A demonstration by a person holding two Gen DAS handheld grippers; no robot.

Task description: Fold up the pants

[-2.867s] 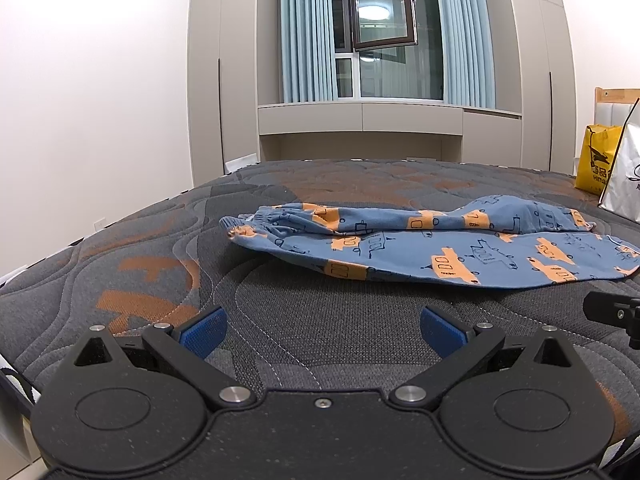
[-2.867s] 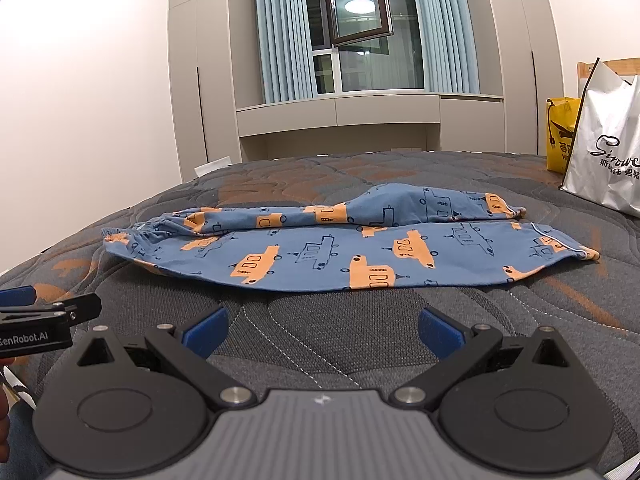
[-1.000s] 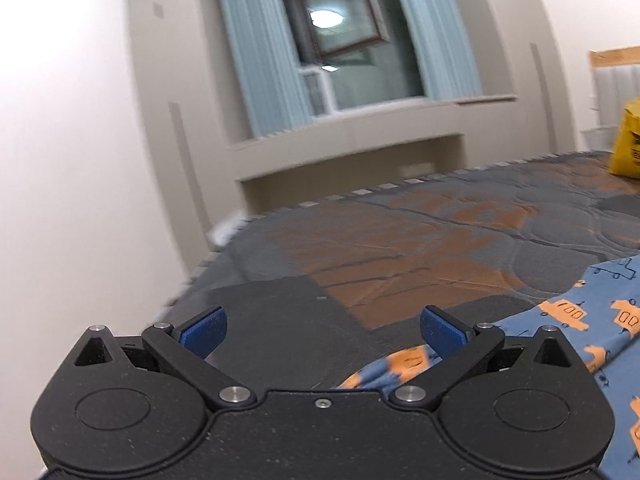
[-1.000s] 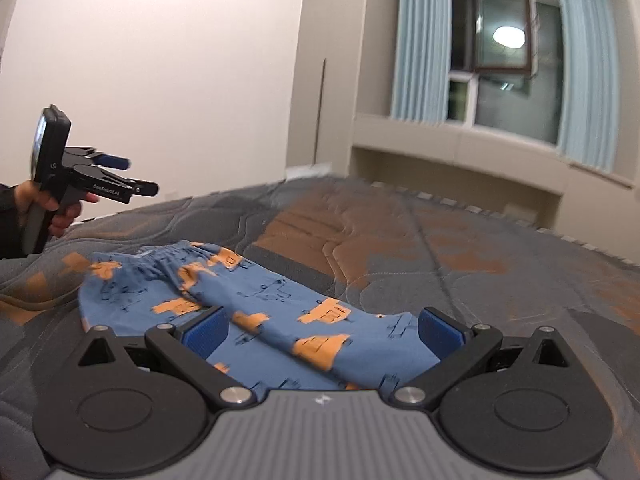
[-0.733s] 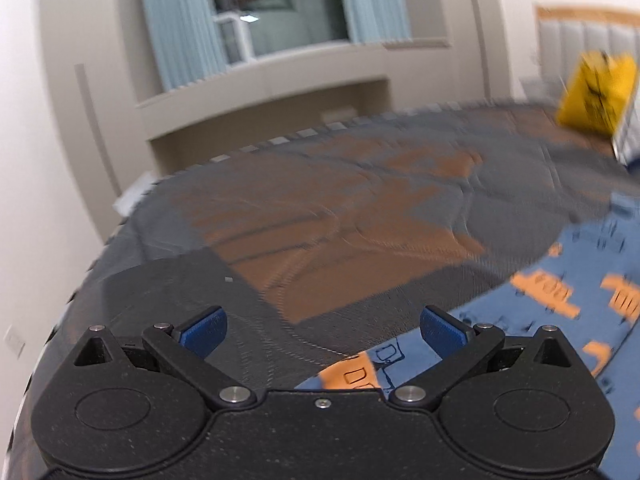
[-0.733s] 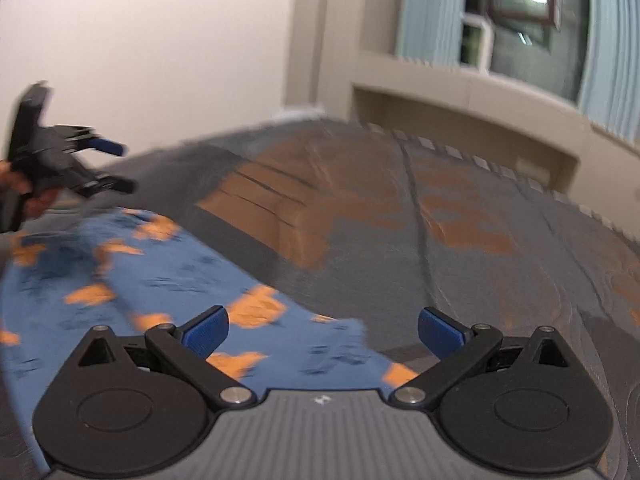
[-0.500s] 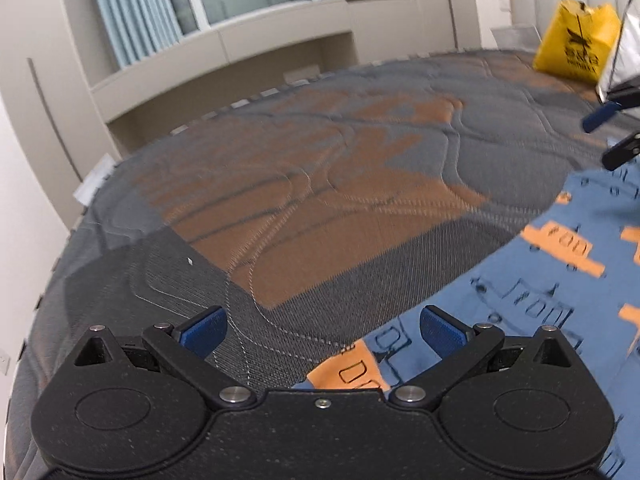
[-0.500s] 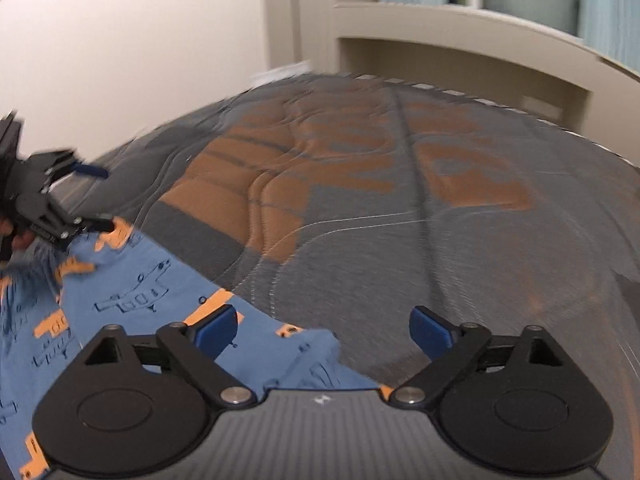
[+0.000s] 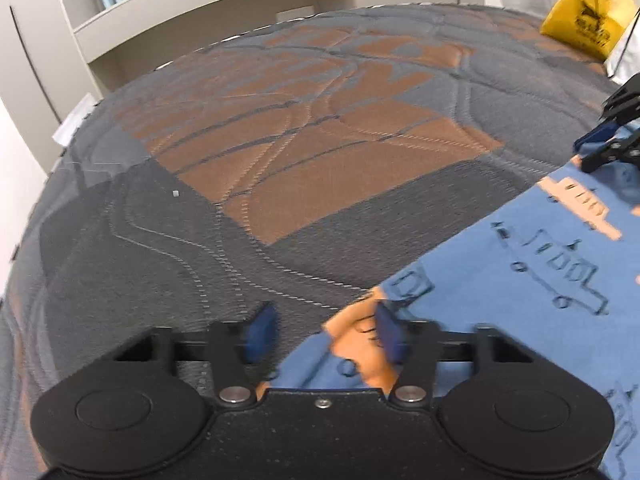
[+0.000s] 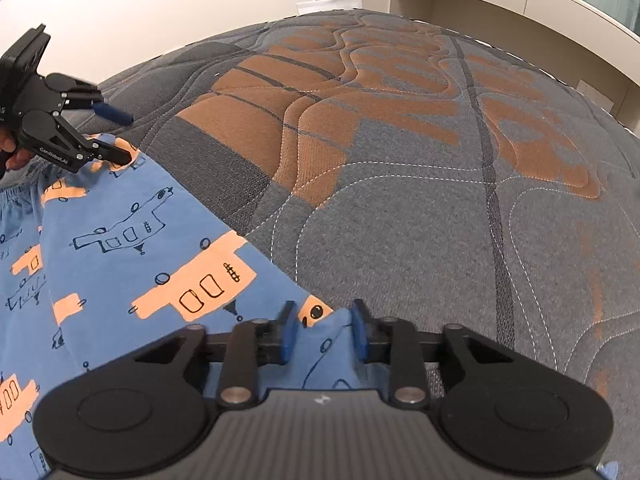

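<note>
Blue pants with orange vehicle prints (image 9: 540, 264) lie flat on a grey and orange mattress (image 9: 320, 140). My left gripper (image 9: 324, 334) is low over the waistband corner, with its jaws partly closed and cloth between the pads. It also shows in the right wrist view (image 10: 112, 136) at the far left. My right gripper (image 10: 322, 334) is over the leg-hem corner of the pants (image 10: 140, 264), with its jaws narrowed around a raised bit of cloth. It shows in the left wrist view (image 9: 596, 148) at the far right.
A yellow bag (image 9: 584, 20) stands at the mattress's far right next to a white bag (image 9: 624, 52). Built-in cabinets (image 9: 208, 20) and a white wall (image 10: 160, 8) lie beyond the far edges of the bed.
Both grippers have dropped onto the far edge of the pants, one at each end. Both jaws have gone from wide open to narrowed around the cloth.
</note>
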